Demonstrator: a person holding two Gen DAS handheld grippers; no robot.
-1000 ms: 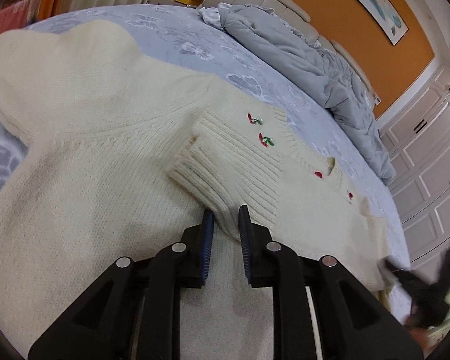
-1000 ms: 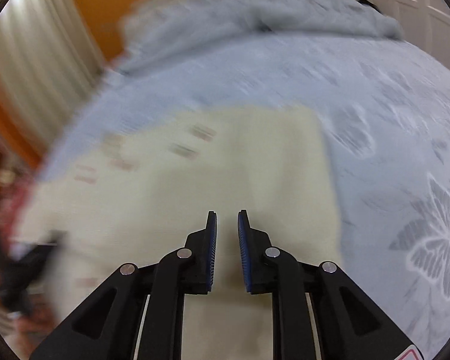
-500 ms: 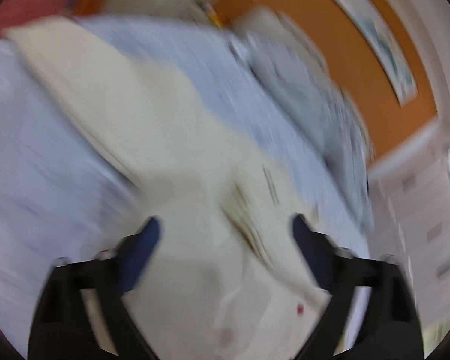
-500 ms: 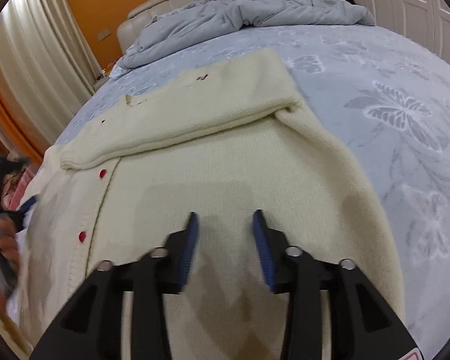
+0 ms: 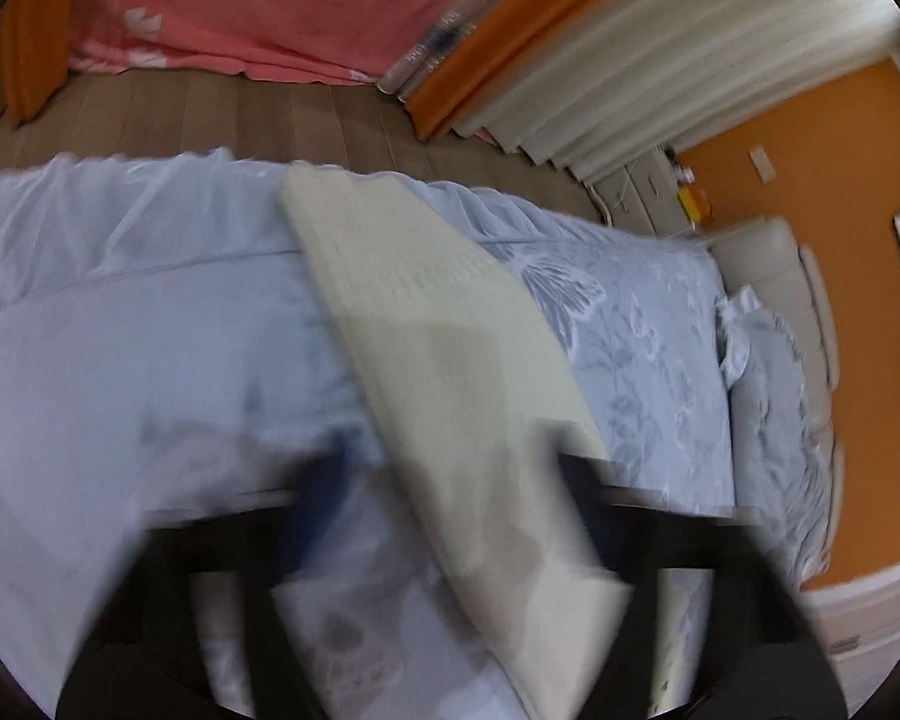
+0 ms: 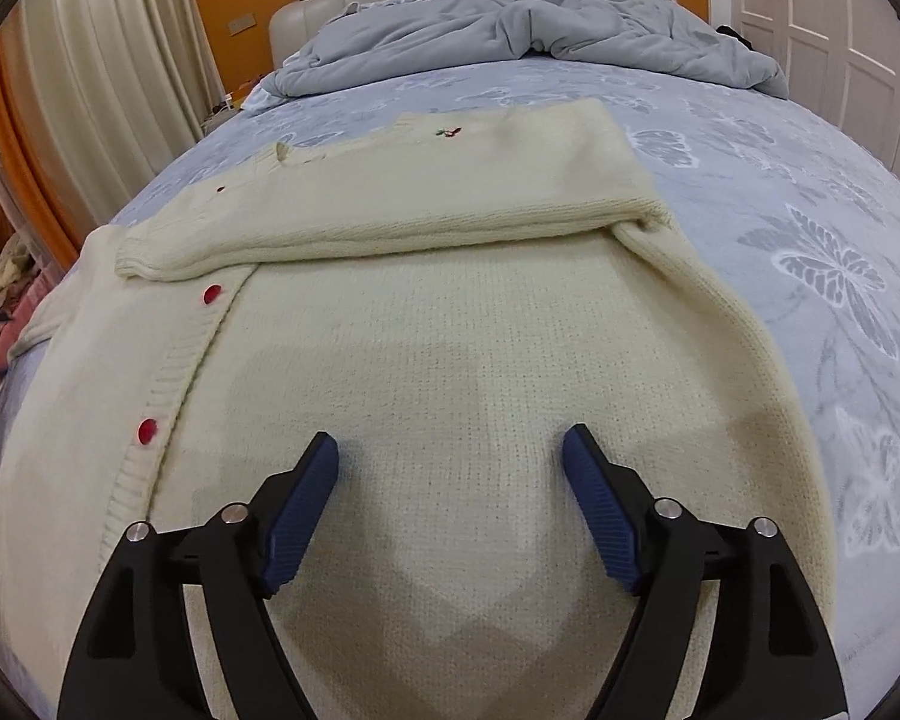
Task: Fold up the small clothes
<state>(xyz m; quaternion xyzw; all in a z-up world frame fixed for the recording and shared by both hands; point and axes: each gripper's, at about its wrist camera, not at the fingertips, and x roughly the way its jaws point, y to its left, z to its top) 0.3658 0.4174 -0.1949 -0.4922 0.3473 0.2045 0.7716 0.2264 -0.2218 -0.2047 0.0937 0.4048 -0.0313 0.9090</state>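
A cream knit cardigan [image 6: 450, 360] with red buttons [image 6: 147, 431] lies flat on the pale blue bed [image 6: 840, 210]. One sleeve [image 6: 390, 222] is folded across its chest. My right gripper [image 6: 450, 468] is open and empty, hovering over the cardigan's lower body. In the blurred left wrist view the other cream sleeve [image 5: 438, 348] stretches out toward the bed's edge. My left gripper [image 5: 450, 480] is open, its fingers standing either side of that sleeve, holding nothing.
A rumpled grey duvet [image 6: 510, 24] lies at the headboard end. White wardrobe doors [image 6: 822, 18] stand at the right, curtains [image 6: 90, 60] at the left. The left wrist view shows wooden floor [image 5: 210, 114], a pink blanket [image 5: 258, 6] and orange curtains [image 5: 510, 42] beyond the bed edge.
Both grippers have opened wide. The left gripper let go of the folded sleeve cuff and swung over to the outstretched sleeve. The right gripper steadied over the cardigan body.
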